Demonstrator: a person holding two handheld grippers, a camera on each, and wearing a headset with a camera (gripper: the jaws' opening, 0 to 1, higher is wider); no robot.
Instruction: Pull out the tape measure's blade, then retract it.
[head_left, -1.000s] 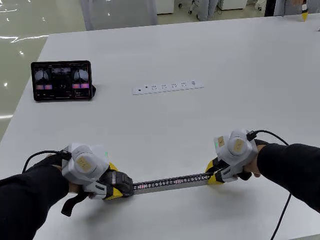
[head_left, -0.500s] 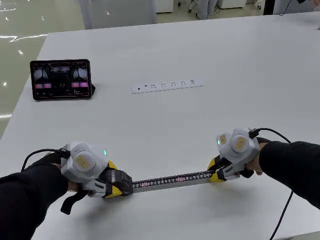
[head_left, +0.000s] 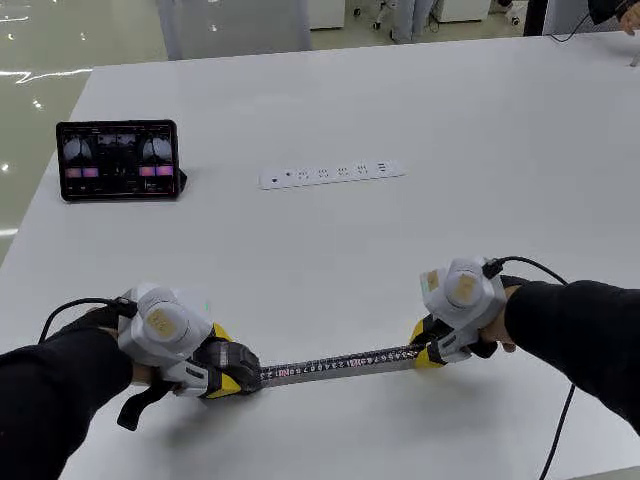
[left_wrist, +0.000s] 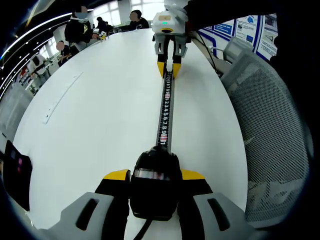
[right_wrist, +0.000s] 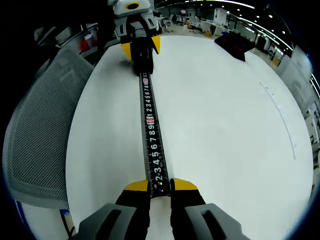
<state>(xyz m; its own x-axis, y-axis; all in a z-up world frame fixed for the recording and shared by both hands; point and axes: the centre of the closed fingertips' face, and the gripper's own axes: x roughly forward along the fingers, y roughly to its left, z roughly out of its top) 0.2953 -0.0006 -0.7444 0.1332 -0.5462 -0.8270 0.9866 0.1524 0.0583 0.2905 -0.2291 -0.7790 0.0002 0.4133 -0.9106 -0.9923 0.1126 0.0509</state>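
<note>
White table (head_left: 450, 120) carries everything. A black tablet (head_left: 118, 160) stands well beyond the tape measure case (head_left: 238, 365), off to its left. A power strip (head_left: 330, 173) lies well beyond the case, slightly to its right. The left gripper (head_left: 232, 362) has its yellow-tipped jaws pressed against both sides of the case. The right gripper (head_left: 420, 348), well to the case's right, pinches the free end of the blade (head_left: 340, 364) between its jaws. The blade runs straight from the case to that gripper, numbers up.
</note>
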